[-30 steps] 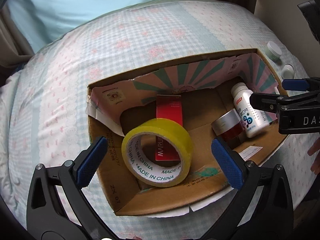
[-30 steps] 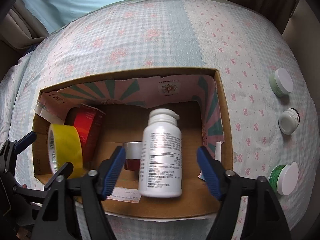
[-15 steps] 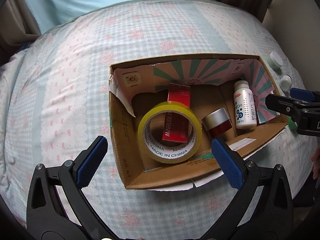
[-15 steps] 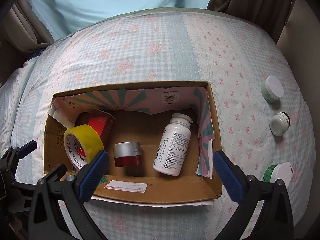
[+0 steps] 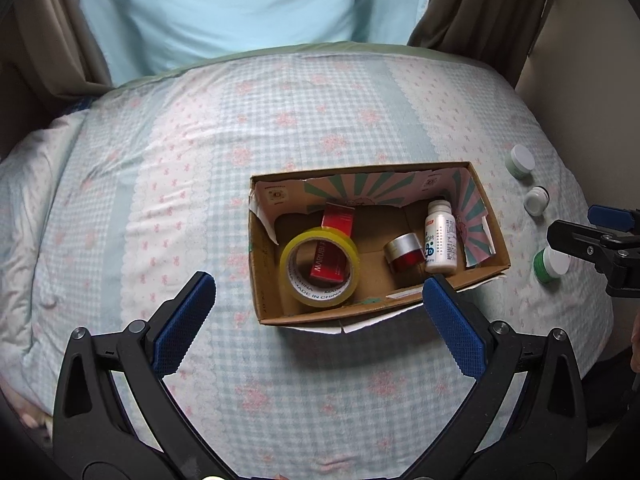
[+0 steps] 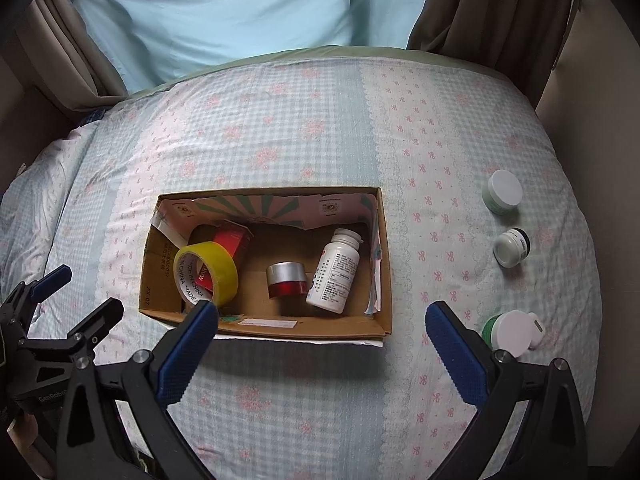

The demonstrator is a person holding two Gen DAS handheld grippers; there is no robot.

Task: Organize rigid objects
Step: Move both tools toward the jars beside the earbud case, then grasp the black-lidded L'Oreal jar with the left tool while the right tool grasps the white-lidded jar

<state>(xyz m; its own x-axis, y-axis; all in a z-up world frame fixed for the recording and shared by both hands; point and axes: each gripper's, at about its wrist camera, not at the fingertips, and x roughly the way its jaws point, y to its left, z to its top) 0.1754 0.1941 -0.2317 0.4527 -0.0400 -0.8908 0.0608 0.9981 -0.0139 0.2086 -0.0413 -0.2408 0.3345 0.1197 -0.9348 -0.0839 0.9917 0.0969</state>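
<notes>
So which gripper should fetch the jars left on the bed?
Probably the right gripper: open, empty, and the three jars lie on its side of the box. The left gripper sits farther away.

Readable text: "MADE IN CHINA" printed round the inner core of the yellow tape roll [image 5: 319, 266]. "MARUBI" in white on the red carton [image 5: 333, 246] behind it. "2X 07" stamped on the cardboard box's left wall [image 6: 149, 295]. White bottle [image 6: 334, 277] label print too small to read.
</notes>
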